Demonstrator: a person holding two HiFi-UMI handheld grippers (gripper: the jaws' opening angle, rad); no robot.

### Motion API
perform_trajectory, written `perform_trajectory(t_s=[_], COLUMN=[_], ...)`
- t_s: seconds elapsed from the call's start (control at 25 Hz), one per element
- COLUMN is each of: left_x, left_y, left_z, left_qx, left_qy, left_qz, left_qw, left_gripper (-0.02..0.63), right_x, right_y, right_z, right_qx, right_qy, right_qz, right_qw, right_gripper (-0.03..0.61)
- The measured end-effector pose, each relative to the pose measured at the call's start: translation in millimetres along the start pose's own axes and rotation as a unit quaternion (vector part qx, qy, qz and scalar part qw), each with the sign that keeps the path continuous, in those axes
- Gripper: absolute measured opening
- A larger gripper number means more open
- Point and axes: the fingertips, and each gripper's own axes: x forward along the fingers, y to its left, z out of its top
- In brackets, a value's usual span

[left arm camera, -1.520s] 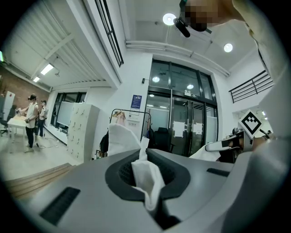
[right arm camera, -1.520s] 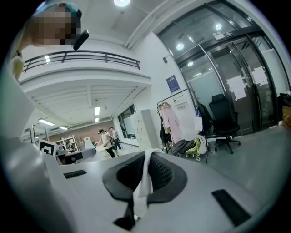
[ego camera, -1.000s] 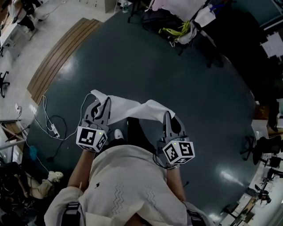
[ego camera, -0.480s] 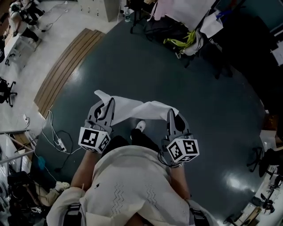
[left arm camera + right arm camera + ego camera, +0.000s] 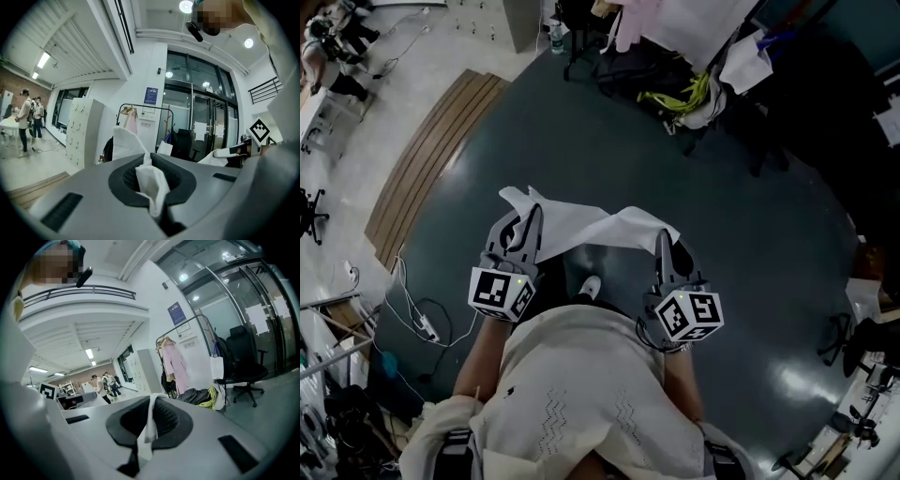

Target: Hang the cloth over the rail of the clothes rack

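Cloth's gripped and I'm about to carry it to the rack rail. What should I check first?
1. Left gripper shut on one end of the cloth: ok.
2. Right gripper shut on the other end: ok.
3. Cloth spread between the grippers: ok.
4. Clothes rack within reach: not ok, it stands well ahead.
5. Free rail beside the pink garment: cannot tell.
6. Approach clear: not ok, bags lie at the rack's foot.

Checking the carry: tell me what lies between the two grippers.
The white cloth spans it, one end pinched in the left gripper, the other in the right gripper; the head view shows this.
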Motion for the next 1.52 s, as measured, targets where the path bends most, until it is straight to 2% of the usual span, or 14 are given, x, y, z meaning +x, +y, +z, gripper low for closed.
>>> perform_trajectory(t_s=[0.24, 0.48, 0.6, 0.76, 0.92, 1.08, 1.2, 1.36, 1.52], left_x=[111, 228, 272, 324, 374, 414, 445, 499, 566], left_y=[53, 111, 139, 165, 173, 162, 147, 141, 136], left_z=[11, 59, 74, 86, 91, 81, 79, 83, 103], left_qx=[0.010, -0.001, 0.007, 0.001, -0.006, -0.007, 0.010, 0.020, 0.027], left_qy=[0.009, 0.001, 0.006, 0.009, 0.014, 0.029, 0.037, 0.044, 0.043], left_qz=[-0.059, -0.129, -0.162, -0.183, -0.185, -0.188, -0.186, -0.164, -0.130], left_qw=[0.9982, 0.9917, 0.9868, 0.9830, 0.9826, 0.9817, 0.9817, 0.9853, 0.9901], left_gripper=[0.017, 0.017, 0.017, 0.017, 0.017, 0.017, 0.017, 0.017, 0.017], right_x=[91, 186, 225, 251, 269, 293, 323, 379, 426], right_y=[-25, -37, -34, -44, -78, -118, -158, -211, -261], right_z=[33, 96, 108, 114, 130, 137, 142, 163, 209], right_qx=[-0.003, 0.000, 0.006, 0.016, 0.022, 0.030, 0.051, 0.062, 0.053], right_qy=[-0.003, -0.034, -0.039, -0.036, -0.033, -0.041, -0.043, -0.034, -0.035], right_qz=[-0.055, -0.123, -0.147, -0.183, -0.212, -0.217, -0.205, -0.168, -0.129], right_qw=[0.998, 0.992, 0.988, 0.982, 0.977, 0.975, 0.977, 0.983, 0.990], right_gripper=[0.021, 0.021, 0.021, 0.021, 0.021, 0.021, 0.021, 0.021, 0.021])
